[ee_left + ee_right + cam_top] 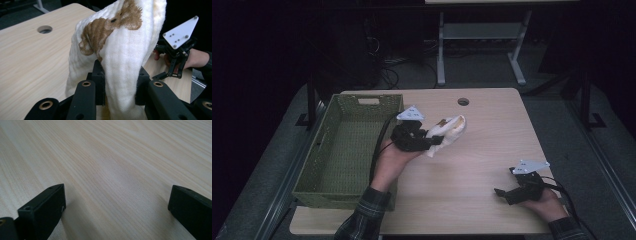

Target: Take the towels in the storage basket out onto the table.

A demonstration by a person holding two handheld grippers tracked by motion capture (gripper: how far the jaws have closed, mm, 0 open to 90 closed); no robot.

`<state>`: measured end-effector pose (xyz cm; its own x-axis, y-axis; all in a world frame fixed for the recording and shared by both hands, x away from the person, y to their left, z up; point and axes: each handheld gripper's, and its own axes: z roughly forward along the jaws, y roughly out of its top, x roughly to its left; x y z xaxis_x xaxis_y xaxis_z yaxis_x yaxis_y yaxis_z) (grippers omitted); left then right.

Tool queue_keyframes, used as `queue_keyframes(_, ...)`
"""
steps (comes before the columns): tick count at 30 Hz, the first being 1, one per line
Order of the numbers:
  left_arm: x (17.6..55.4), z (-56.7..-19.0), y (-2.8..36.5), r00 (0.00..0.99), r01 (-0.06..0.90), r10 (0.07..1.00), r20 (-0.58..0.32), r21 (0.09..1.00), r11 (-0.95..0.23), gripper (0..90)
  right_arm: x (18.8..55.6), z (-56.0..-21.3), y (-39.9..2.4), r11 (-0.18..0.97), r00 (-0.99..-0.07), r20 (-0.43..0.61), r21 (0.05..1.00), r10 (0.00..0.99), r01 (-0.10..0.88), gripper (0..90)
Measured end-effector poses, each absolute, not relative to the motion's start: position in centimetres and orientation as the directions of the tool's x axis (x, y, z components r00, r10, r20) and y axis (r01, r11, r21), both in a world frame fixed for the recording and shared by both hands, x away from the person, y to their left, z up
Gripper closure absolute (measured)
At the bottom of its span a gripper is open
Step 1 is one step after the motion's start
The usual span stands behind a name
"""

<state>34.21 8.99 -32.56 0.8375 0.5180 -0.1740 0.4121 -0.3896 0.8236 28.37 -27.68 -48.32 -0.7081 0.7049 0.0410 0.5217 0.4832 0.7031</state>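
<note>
The lower end of the white cloth (120, 57) is hidden between the clenched jaws of the left gripper (432, 141), mid-frame in the high view, just right of the green basket (343, 192). The right gripper (501, 192), lower right, is seen released above bare table (112, 165).

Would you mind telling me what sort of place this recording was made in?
Probably a lab or workshop room, not a home: a plain wooden table with a cable hole, another metal-legged desk behind it, and loose cables on a grey floor.
</note>
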Motion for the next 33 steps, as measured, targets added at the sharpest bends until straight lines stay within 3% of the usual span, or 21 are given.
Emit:
queue_keyframes(18,33.2,-37.7,2.5,0.869,0.383,0.483,-0.106,0.761,-0.523,68.8,28.4,-48.3,-27.7,0.485,-0.709,0.039,0.704,0.704,0.52,1.0)
queue_keyframes(23,33.2,-39.4,1.8,0.861,0.418,0.487,-0.149,0.754,-0.508,68.7,28.4,-48.3,-27.7,0.485,-0.709,0.039,0.704,0.704,0.519,1.0)
queue_keyframes(33,33.6,-43.2,0.9,0.858,0.431,0.493,-0.145,0.724,-0.538,65.1,28.4,-48.3,-27.7,0.486,-0.709,0.038,0.702,0.704,0.52,1.0)
